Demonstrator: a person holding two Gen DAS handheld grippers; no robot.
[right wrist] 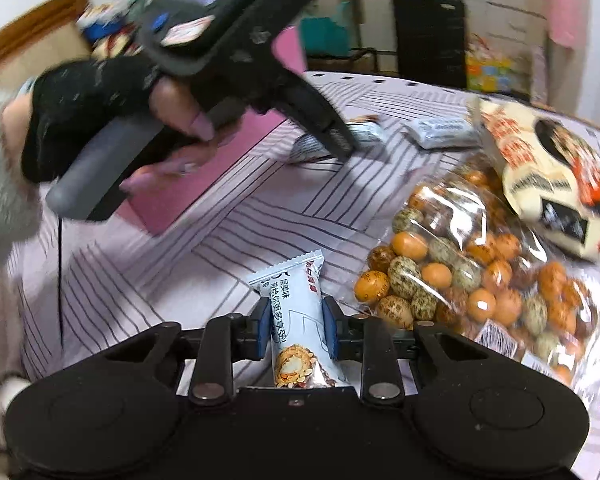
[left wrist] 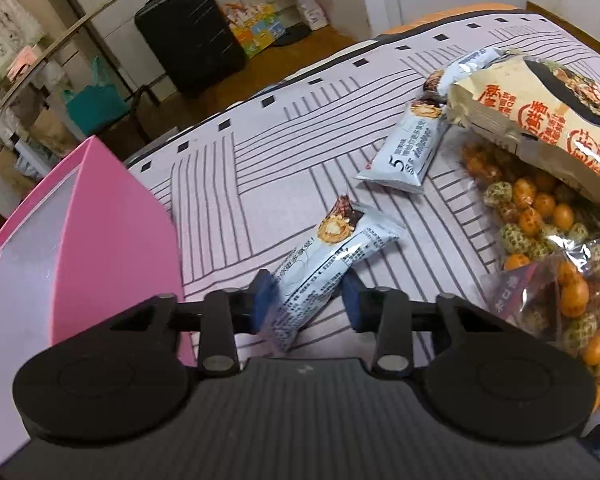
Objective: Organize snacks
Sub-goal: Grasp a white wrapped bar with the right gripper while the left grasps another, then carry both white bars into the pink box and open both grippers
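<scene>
Bed with a pale sheet of dark line patterns carries the snacks.

Left gripper: jaws part-open, blue pads either side of the near end of a pale blue snack bar. The left pad touches the wrapper; a gap shows at the right pad, so whether the bar is clamped cannot be told. The bar lies on the sheet, slanting away up and right. Just left of the gripper stands a pink box, its open top edged in white.

A second snack bar lies further out on the bed, its far end near a cream noodle packet. The packet overlaps a clear bag of coated peanuts, orange and speckled green, at the right.

Right gripper: jaws closed narrowly on a third snack bar, pads pressed against both sides of the wrapper, its serrated end pointing away. Just right of it sits the bag of peanuts. From the right wrist view the left hand, in a black fingerless glove, grips the handle of the left gripper above the bed; this view is motion-blurred.
</scene>
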